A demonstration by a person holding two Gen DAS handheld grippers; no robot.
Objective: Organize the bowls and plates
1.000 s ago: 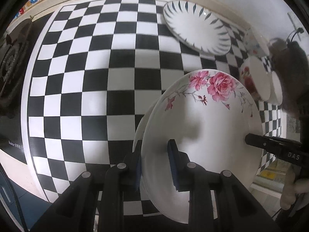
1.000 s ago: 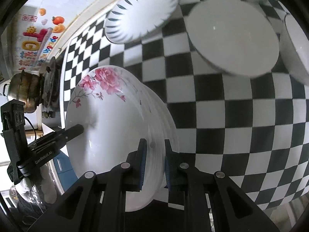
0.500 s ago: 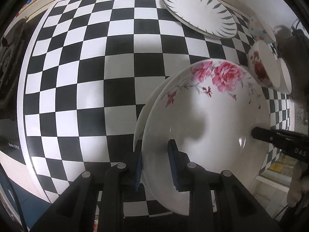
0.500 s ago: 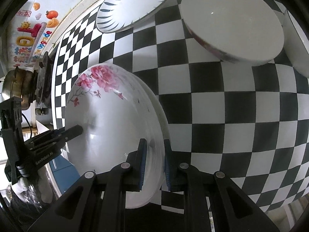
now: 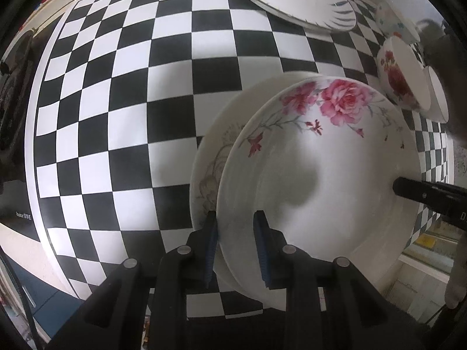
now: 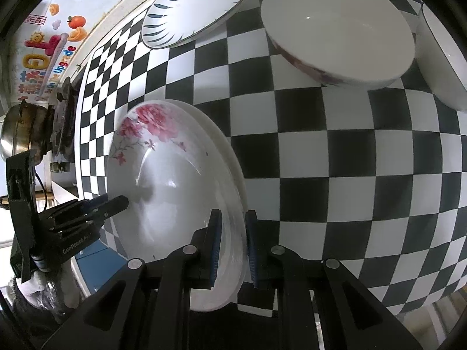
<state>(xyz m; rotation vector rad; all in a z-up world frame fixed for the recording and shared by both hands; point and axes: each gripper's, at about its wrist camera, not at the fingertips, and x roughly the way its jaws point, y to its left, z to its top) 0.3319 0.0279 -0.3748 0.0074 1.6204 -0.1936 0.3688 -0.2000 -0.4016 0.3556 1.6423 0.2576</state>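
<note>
White glazed porcelain, rose-pattern plate [image 5: 321, 180]: deep, round, with pink roses and thin grey stems on the far inner rim. It sits stacked on a second plate [image 5: 210, 157] with a faint grey flower print; only a crescent of that lower piece shows, the rest covered. The pair is near the worktop's front edge; whether it rests on the surface or is held just above it cannot be told.

Left gripper [image 5: 235, 245]: jaws narrowed to a small gap, blue pads clamped on the near rim of the stack, both plates between them. Right gripper [image 6: 233, 245]: likewise nearly closed, pinching the opposite rim; in the left view its black fingers [image 5: 420, 192] reach over the plate's right edge.

Worktop [image 5: 122, 110]: black-and-white chequered covering.

Further back: rose-printed bowl [image 5: 400, 81], white inside with red roses outside; beside it a plain white bowl [image 6: 443, 61] with a thin dark rim, cut off by the frame. Beyond, a small bowl [image 5: 394, 23] with coloured spots, partly cut off and too blurred to detail.

Farthest: white plate with dark leaf strokes around its rim [image 5: 294, 0], near the back wall, top edge cropped in the left view.

Left margin: stove [image 6: 62, 122] and metal pot [image 6: 20, 131], distorted and partly hidden.
</note>
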